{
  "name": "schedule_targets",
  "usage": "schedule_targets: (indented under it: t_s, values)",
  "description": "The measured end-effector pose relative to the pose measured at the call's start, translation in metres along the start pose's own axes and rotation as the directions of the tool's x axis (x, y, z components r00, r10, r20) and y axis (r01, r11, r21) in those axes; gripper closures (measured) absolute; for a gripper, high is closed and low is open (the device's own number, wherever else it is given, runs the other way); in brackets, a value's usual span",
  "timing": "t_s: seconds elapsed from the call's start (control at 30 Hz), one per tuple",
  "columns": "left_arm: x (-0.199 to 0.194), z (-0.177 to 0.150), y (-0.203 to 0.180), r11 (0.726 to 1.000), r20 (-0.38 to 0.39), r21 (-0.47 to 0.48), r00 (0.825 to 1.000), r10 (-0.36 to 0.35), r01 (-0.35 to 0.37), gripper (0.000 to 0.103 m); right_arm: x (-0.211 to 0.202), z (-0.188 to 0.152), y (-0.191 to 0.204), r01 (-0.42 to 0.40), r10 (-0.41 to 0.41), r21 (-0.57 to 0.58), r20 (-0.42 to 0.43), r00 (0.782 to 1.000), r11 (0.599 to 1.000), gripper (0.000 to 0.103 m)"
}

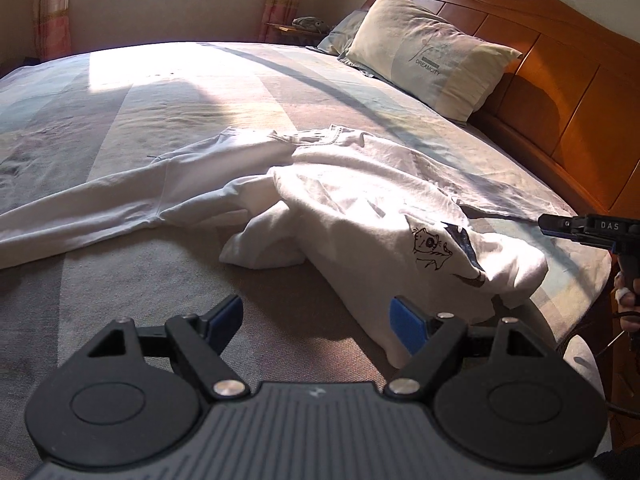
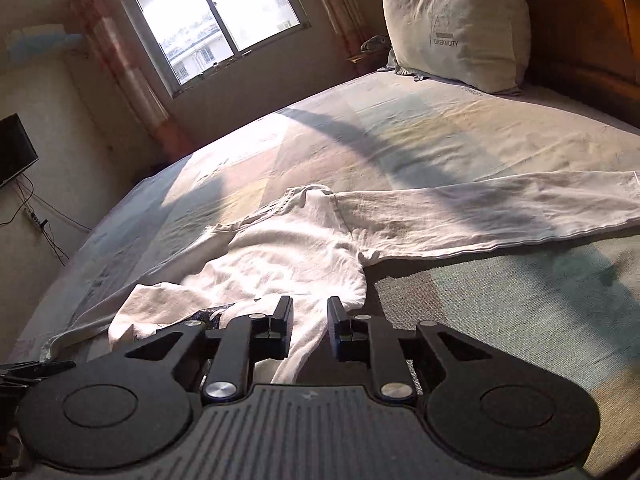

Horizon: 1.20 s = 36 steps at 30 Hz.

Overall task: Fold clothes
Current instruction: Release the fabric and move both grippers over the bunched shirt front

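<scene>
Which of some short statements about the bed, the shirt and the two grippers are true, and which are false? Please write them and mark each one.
1. The white shirt lies on the bed. True.
2. The shirt is folded into a neat square. False: it is rumpled, with one sleeve stretched out.
3. The left gripper is open and empty. True.
4. A pillow leans by the headboard. True.
5. The right gripper clamps the pillow. False: its jaws stand apart above the shirt.

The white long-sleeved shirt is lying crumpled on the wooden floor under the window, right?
Not the floor: both wrist views show the white long-sleeved shirt lying crumpled on the bed, with one sleeve stretched out across the sheet.
</scene>
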<state>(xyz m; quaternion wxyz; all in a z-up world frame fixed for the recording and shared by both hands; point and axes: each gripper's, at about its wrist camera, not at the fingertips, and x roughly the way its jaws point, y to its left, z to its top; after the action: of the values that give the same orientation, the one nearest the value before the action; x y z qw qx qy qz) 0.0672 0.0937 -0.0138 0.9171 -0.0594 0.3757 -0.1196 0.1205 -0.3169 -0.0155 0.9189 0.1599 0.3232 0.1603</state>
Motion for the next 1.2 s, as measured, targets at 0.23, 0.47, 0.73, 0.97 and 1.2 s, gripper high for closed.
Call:
schedule_targets:
  t_s: [0.23,0.47,0.73,0.97,1.2]
  values:
    - [-0.004,-0.009,-0.003,1.0,-0.019,0.013,1.0,-0.001,0.001,0.021,-0.01,-0.03,0.009,0.011,-0.012,-0.033,-0.031,0.999,0.999,0.048]
    - [0.002,-0.014,-0.005,1.0,-0.049,0.022,0.999,0.023,-0.022,0.021,-0.01,-0.044,0.056,-0.085,0.077,-0.189,-0.054,0.996,0.978,0.04]
    - [0.004,-0.018,0.009,0.999,-0.062,-0.009,0.997,0.052,-0.052,0.021,0.051,-0.061,0.148,-0.344,0.254,-0.319,-0.291,0.922,0.883,0.038]
    - [0.016,-0.018,0.032,0.996,-0.085,-0.054,0.994,0.067,-0.072,0.02,0.112,-0.041,0.168,-0.252,0.15,-0.424,-0.259,0.954,0.87,0.038]
    - [0.047,-0.007,0.042,0.997,-0.1,-0.061,0.994,0.04,-0.046,0.02,0.189,0.004,0.126,-0.09,0.0,-0.425,-0.207,0.978,0.901,0.038]
